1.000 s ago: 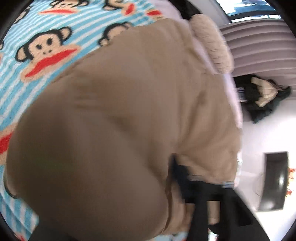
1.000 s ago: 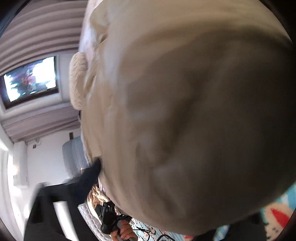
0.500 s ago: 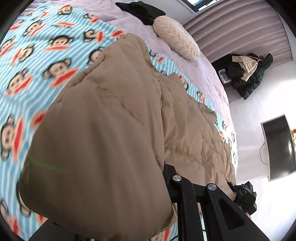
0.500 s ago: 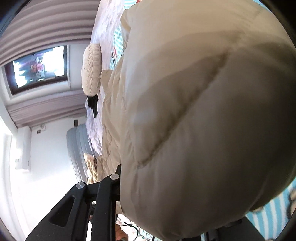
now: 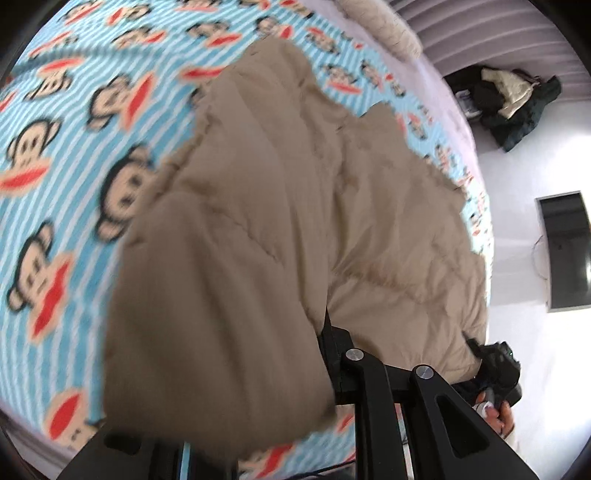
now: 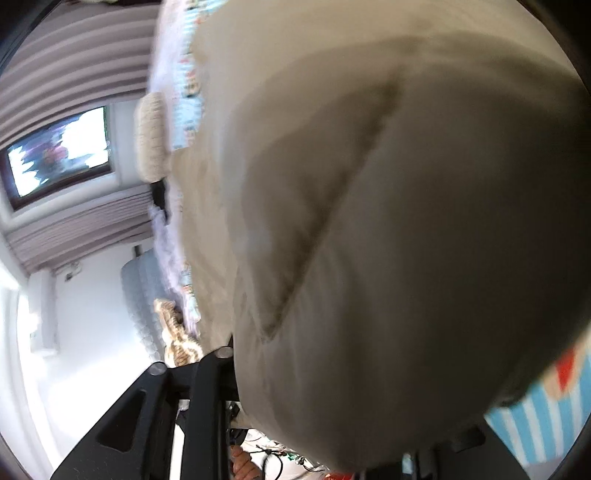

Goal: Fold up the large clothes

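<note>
Hiding both grippers' fingertips: tan quilted coat (image 5: 280, 229) | jaws opening | grip: cannot tell

no readable text, no labels, no brand marks, no numbers, no signs anywhere in either view

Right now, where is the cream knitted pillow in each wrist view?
Left wrist: cream knitted pillow at the top edge, right of centre, beyond the tan padded coat.
Right wrist: pillow at left, beside the window.
Shared landmark: the monkey-print blanket.
</note>
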Available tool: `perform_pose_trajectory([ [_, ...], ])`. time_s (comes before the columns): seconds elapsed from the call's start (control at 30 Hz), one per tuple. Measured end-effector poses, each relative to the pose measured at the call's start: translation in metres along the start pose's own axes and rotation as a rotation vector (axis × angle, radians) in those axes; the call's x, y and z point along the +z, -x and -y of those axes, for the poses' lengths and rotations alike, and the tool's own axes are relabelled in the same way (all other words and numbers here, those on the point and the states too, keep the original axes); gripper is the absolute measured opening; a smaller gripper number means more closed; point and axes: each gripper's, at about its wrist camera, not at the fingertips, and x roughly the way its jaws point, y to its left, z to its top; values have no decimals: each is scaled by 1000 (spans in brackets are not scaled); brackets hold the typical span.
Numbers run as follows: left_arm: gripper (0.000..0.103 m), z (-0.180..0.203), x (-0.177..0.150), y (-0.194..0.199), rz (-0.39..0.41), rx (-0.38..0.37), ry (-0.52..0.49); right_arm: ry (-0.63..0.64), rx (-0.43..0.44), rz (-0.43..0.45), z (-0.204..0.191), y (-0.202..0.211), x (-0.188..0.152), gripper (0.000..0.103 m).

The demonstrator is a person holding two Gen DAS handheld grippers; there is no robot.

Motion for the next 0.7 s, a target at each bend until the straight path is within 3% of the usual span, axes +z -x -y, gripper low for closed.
perform_pose_trajectory([
  [0.13, 41, -11, -27, 25, -14, 109, -87, -27, -49, 41, 10, 14, -23, 62],
  [0.2, 46, -23, -43, 43, -16, 169, -134, 5, -83, 47, 7, 22, -35, 63],
  [0.3, 46, -38, -54, 71, 11, 188, -139, 62, -156, 51, 2, 34, -56, 63],
  [0.33, 46, -41, -53, 79, 28, 189, -139, 92, -181, 57, -1, 37, -64, 63],
  [0.43, 46, -43, -36, 93, 82, 187, -162, 208, -240, 71, -21, 37, -87, 33],
  [0.47, 46, -43, -30, 91, 87, 179, -168, 267, -262, 74, -32, 35, -94, 29],
  [0.63, 46, -35, 10, 32, -2, 135, -226, 487, -379, 99, -96, 9, -84, 28],
  [0.7, 46, -43, 20, 13, -51, 68, -210, 540, -436, 107, -112, 7, -66, 28],
])
